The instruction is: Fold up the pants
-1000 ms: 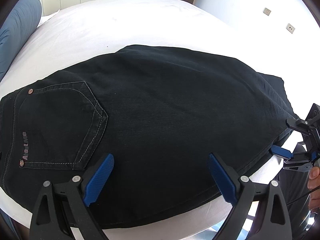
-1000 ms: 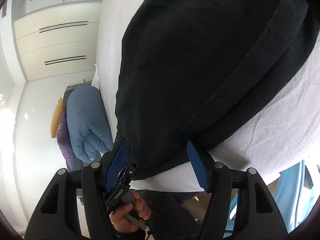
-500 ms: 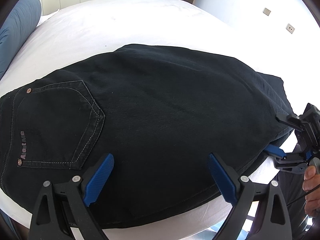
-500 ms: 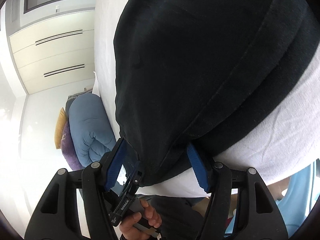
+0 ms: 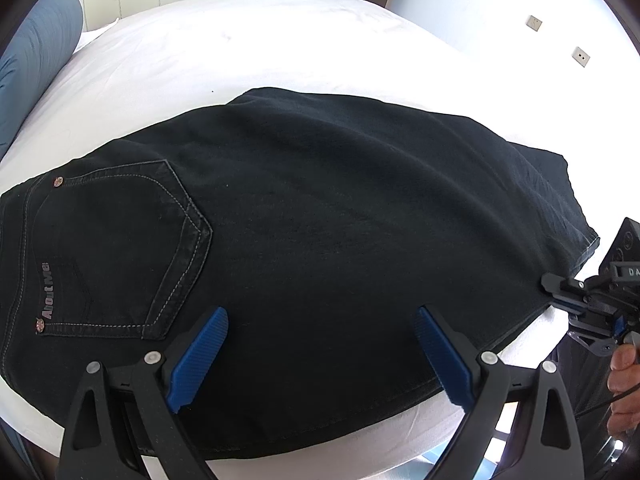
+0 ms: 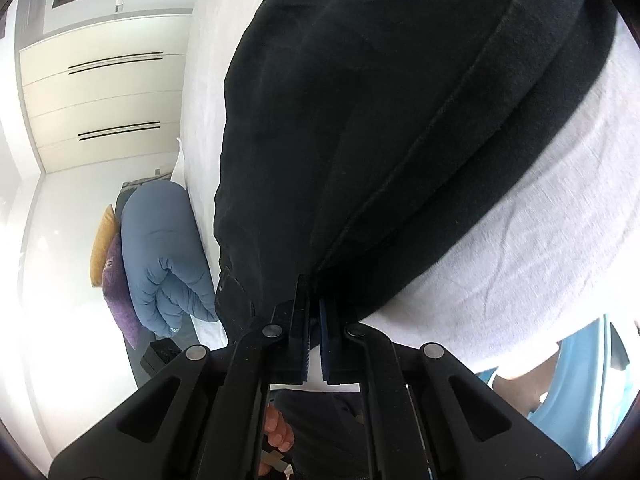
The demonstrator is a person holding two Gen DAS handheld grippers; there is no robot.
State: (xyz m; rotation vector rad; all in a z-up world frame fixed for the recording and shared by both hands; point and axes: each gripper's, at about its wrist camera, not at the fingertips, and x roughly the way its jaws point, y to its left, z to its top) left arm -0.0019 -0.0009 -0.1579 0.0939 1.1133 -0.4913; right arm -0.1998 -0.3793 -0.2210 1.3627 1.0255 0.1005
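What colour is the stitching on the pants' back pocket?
Pale grey stitching on the pocket of the black pants; clearest in left wrist view.

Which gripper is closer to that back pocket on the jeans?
Left. The left gripper hovers open just beside the back pocket; the right gripper is clamped on the jeans' far leg edge.

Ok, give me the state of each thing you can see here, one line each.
Black pants: lying flat on the bed, back pocket facing up.
Left hand-held gripper: open, over the near edge of the pants.
Right hand-held gripper: shut on the pants' edge.
White bed: pants spread on it.
Blue duvet: rolled up.
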